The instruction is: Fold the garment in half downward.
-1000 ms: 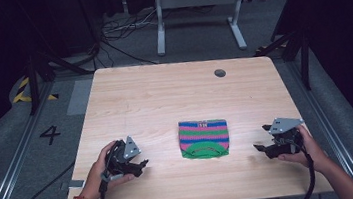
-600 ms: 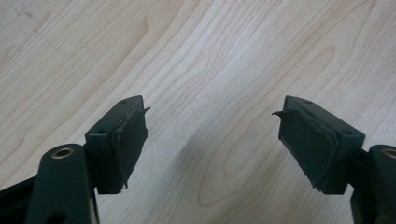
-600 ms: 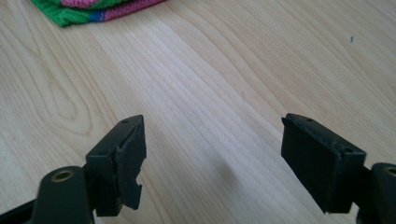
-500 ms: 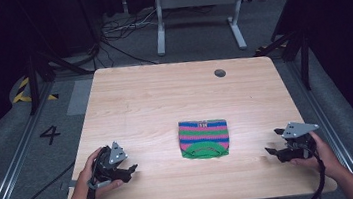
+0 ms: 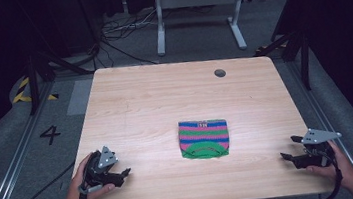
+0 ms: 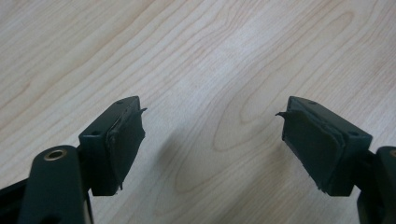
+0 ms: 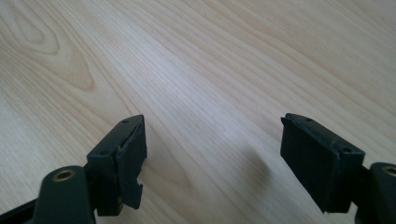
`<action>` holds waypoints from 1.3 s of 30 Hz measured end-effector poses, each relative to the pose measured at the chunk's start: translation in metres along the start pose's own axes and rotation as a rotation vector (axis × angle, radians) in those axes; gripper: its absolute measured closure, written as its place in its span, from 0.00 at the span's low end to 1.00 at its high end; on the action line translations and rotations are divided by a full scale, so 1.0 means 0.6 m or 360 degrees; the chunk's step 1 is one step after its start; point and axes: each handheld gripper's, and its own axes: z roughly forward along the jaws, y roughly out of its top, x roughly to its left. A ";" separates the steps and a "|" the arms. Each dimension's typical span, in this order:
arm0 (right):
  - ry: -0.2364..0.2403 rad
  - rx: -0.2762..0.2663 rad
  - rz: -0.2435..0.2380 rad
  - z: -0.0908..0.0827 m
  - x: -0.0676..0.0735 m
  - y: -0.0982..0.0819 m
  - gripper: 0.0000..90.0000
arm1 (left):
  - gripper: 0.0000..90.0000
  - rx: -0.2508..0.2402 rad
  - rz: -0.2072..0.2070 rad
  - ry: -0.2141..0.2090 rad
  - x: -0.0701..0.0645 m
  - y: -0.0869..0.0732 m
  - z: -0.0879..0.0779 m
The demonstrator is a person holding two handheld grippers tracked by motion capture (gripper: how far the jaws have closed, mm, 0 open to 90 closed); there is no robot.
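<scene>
- High view: a folded striped cloth [image 5: 203, 138] lies flat on the table [image 5: 154, 97], a little right of the middle and nearer the front edge, with its green band turned toward that edge.
- High view: the left gripper [image 5: 118, 175] is held low at the front left corner, well apart from the cloth; its jaws stand apart with nothing between them, and they have just been opening a little further.
- High view: the right gripper [image 5: 291, 150] is held near the front right corner, also well apart from the cloth, with its jaws parted and empty.
- High view: the cloth is touched by neither gripper; it looks neatly squared, so the folding is judged done, with little or nothing left but to draw the hands off.
- Left gripper view: the left gripper [image 6: 212, 123] is seen over bare wood grain, its two pads wide apart and nothing gripped.
- Right gripper view: the right gripper [image 7: 212, 135] is likewise seen above bare tabletop, jaws spread, nothing clamped.
- Whether a further fold is intended cannot be told.
</scene>
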 end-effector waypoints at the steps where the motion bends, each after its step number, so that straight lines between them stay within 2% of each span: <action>1: 0.0001 -0.0005 0.0027 -0.002 -0.002 -0.006 0.26 | 0.23 -0.0010 -0.0025 -0.0006 0.002 -0.005 0.000; 5: 0.0001 -0.0054 0.0128 -0.009 -0.012 -0.026 0.26 | 0.22 -0.0030 -0.0134 -0.0054 0.011 -0.025 -0.001; 6: 0.0000 -0.0067 0.0139 -0.010 -0.014 -0.030 0.25 | 0.22 -0.0046 -0.0166 -0.0069 0.016 -0.031 -0.001; 7: 0.0009 -0.0088 0.0165 -0.010 -0.016 -0.035 0.24 | 0.21 -0.0088 -0.0233 -0.0081 0.022 -0.041 -0.002; 8: 0.0044 -0.0087 0.0220 -0.010 -0.022 -0.039 0.24 | 0.21 -0.0110 -0.0249 -0.0088 0.023 -0.046 -0.004; 11: 0.0048 -0.0086 0.0217 -0.010 -0.025 -0.040 0.23 | 0.20 -0.0110 -0.0303 -0.0029 0.023 -0.050 -0.006; 12: 0.0046 -0.0085 0.0220 -0.009 -0.025 -0.039 0.23 | 0.20 -0.0101 -0.0311 0.0000 0.022 -0.050 -0.006; 19: 0.0020 -0.0084 0.0248 -0.008 -0.026 -0.039 0.23 | 0.18 -0.0098 -0.0332 0.0019 0.022 -0.049 -0.005; 22: 0.0005 -0.0082 0.0256 -0.008 -0.026 -0.039 0.23 | 0.18 -0.0093 -0.0377 0.0059 0.019 -0.048 -0.004; 39: -0.0018 -0.0091 0.0280 -0.009 -0.026 -0.039 0.27 | 0.17 -0.0082 -0.0385 0.0069 0.019 -0.047 -0.003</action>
